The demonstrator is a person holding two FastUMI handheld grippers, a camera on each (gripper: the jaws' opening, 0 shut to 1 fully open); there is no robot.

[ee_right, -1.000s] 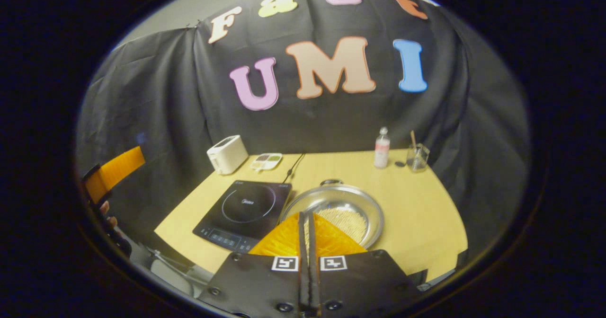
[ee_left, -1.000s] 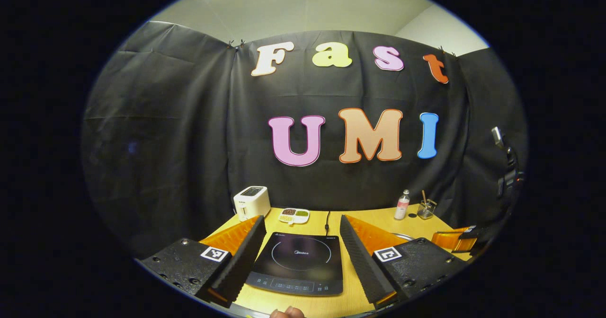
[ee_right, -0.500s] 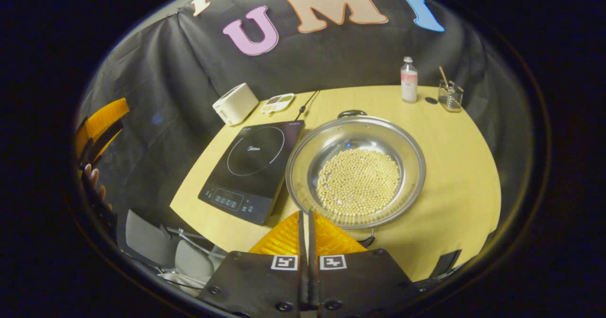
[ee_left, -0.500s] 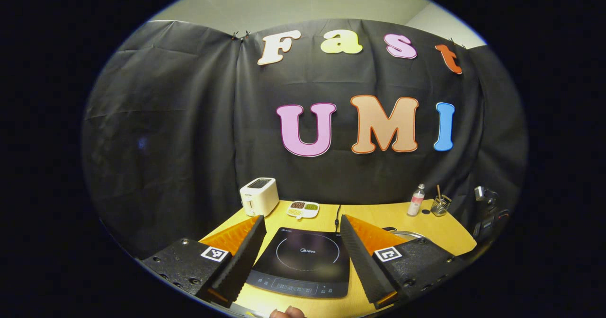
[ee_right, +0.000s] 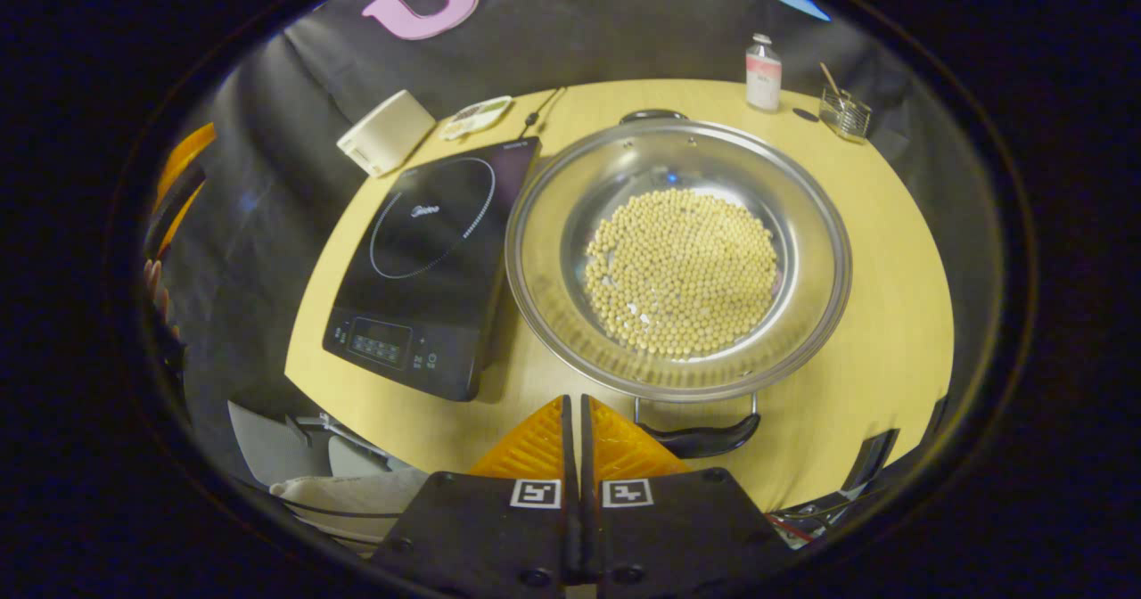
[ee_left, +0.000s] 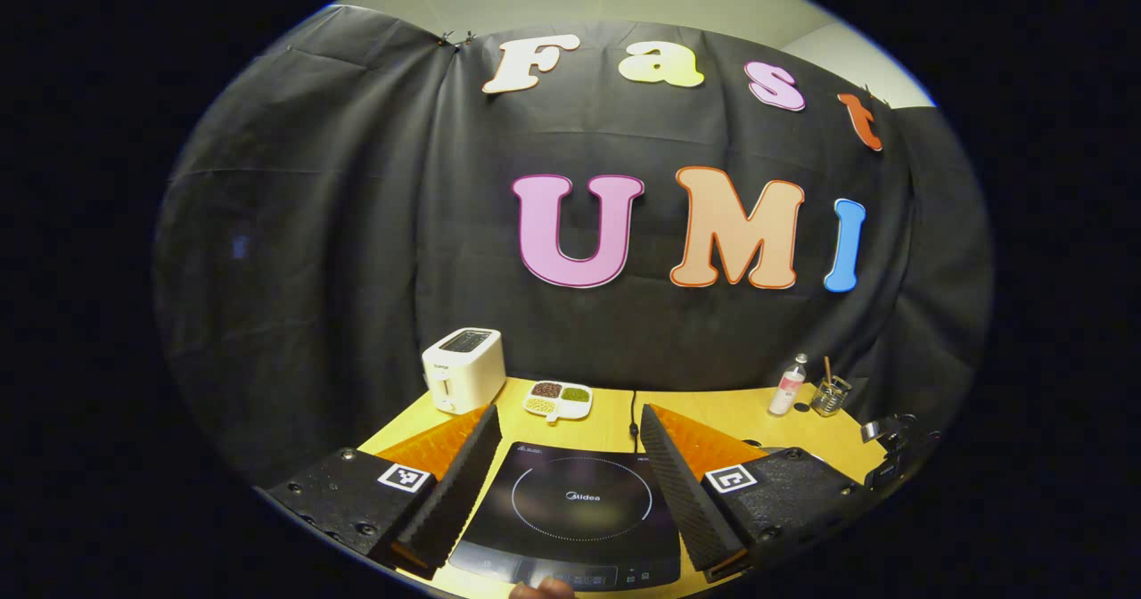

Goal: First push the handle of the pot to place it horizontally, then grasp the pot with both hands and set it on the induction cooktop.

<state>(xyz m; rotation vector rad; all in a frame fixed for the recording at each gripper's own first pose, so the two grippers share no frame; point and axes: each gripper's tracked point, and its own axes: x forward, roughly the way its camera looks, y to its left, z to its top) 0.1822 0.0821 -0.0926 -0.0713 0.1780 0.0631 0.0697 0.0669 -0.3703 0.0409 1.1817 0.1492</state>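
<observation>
The pot (ee_right: 677, 260), holding pale beans (ee_right: 682, 269), sits on the table (ee_right: 891, 314) just right of the cooktop (ee_right: 428, 260), one handle (ee_right: 704, 438) toward the camera and the other (ee_right: 651, 116) at the far rim. The right gripper (ee_right: 575, 407) hangs just beside the near handle, its fingers pressed together on nothing. The left gripper (ee_left: 566, 456) is spread wide over the cooktop (ee_left: 579, 501), holding nothing. A toaster (ee_left: 463, 369) stands at the back.
</observation>
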